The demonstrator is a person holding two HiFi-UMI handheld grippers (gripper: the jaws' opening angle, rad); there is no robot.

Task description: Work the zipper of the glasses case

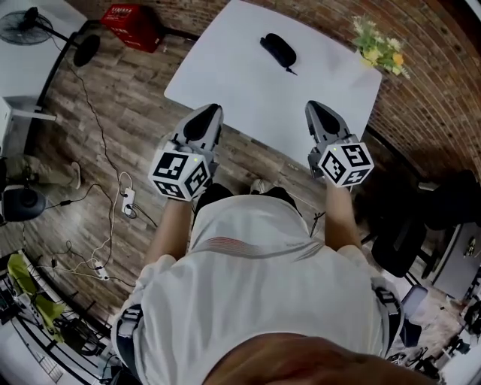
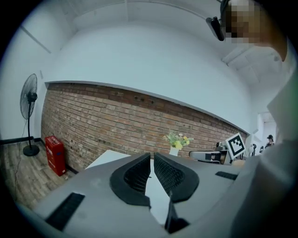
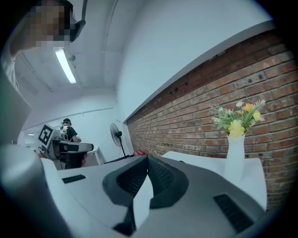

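Observation:
The black glasses case (image 1: 278, 50) lies zipped shut on the far part of the white table (image 1: 225, 75). Both grippers are held side by side in front of the table's near edge, well short of the case. My left gripper (image 1: 210, 110) is shut with nothing between its jaws, which meet at the tips in the left gripper view (image 2: 152, 158). My right gripper (image 1: 316, 105) is shut and empty too, and its pads touch in the right gripper view (image 3: 147, 160). The case shows in neither gripper view.
A white vase of flowers (image 1: 379, 46) stands at the table's far right corner by the brick wall (image 3: 235, 153). A red box (image 1: 131, 22) and a standing fan (image 1: 26, 26) are to the left. Cables and a power strip (image 1: 128, 201) lie on the wooden floor. A black chair (image 1: 421, 225) stands at right.

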